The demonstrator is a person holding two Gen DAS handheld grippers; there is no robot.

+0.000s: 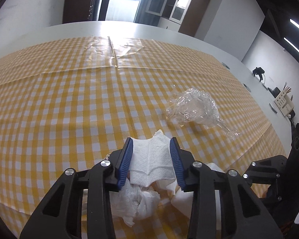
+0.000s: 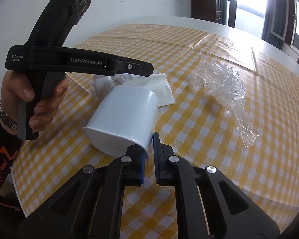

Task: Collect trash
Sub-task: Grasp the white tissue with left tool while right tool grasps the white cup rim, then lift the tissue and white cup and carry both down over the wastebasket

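Note:
A white paper napkin (image 1: 150,160) lies on the yellow checked tablecloth between the blue pads of my left gripper (image 1: 151,153), whose jaws stand apart on either side of it. A second crumpled tissue (image 1: 137,201) lies below the gripper. A white bin (image 2: 122,119) lies tilted on its side; my right gripper (image 2: 149,151) is shut on its rim. The napkin (image 2: 161,88) and the tissue (image 2: 101,83) lie beyond the bin's far end. A crumpled clear plastic wrap (image 1: 195,109) lies apart to the right, also in the right wrist view (image 2: 223,83).
The yellow checked cloth (image 1: 69,109) covers a white table (image 1: 169,33). A white utensil holder (image 1: 284,101) and small dark items stand at the table's far right edge. The person's hand (image 2: 29,99) holds the left gripper's handle above the bin.

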